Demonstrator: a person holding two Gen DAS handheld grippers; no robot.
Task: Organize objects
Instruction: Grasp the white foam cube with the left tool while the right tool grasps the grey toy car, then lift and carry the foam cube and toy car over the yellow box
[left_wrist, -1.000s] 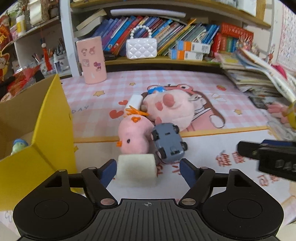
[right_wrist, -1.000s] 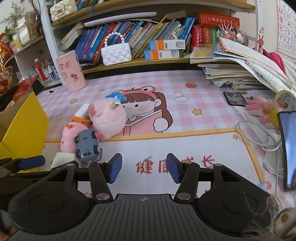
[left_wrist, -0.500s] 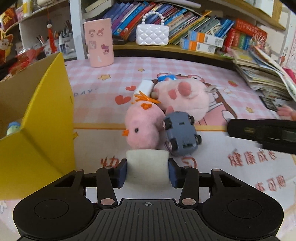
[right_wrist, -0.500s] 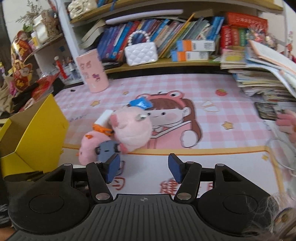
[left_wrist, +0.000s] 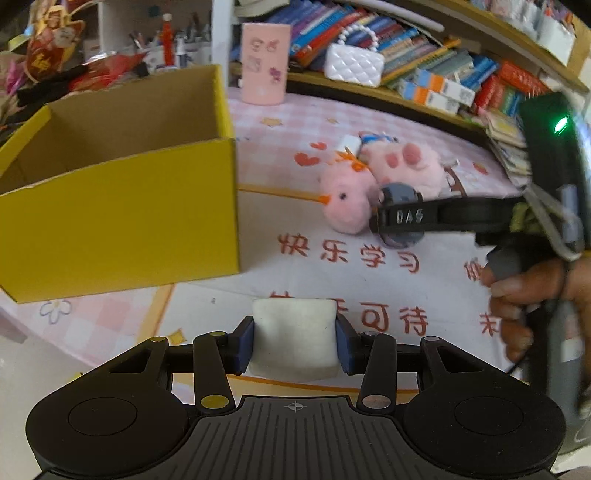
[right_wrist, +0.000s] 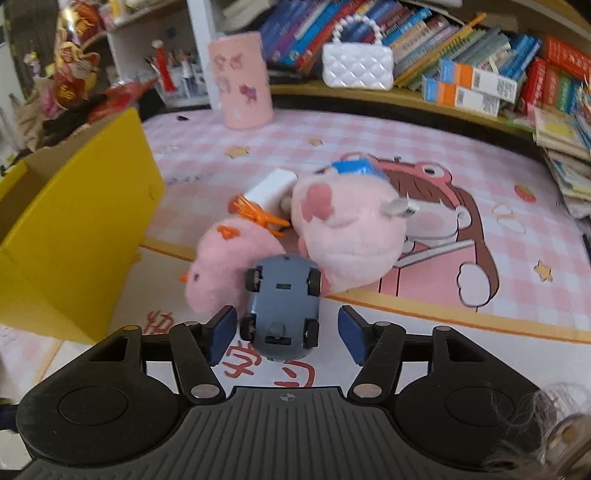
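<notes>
My left gripper (left_wrist: 294, 345) is shut on a white foam block (left_wrist: 293, 341) and holds it above the mat, right of the open yellow box (left_wrist: 122, 206). My right gripper (right_wrist: 286, 334) is open, its blue pads either side of an overturned grey toy car (right_wrist: 282, 304). The car lies against a pink chick plush (right_wrist: 225, 266) and a bigger pink plush (right_wrist: 347, 229). In the left wrist view the right gripper's finger (left_wrist: 443, 218) crosses in front of the car (left_wrist: 400, 195) and the chick plush (left_wrist: 345, 203).
A small white box (right_wrist: 271, 188) and a blue tag (right_wrist: 356, 168) lie behind the plushes. A pink cup (right_wrist: 242, 79) and white purse (right_wrist: 356, 66) stand at the shelf of books. Stacked papers (right_wrist: 565, 147) lie at the right.
My left gripper closed on the white block and carried it back and left, beside the yellow box. My right gripper moved left and forward until its open pads flank the toy car.
</notes>
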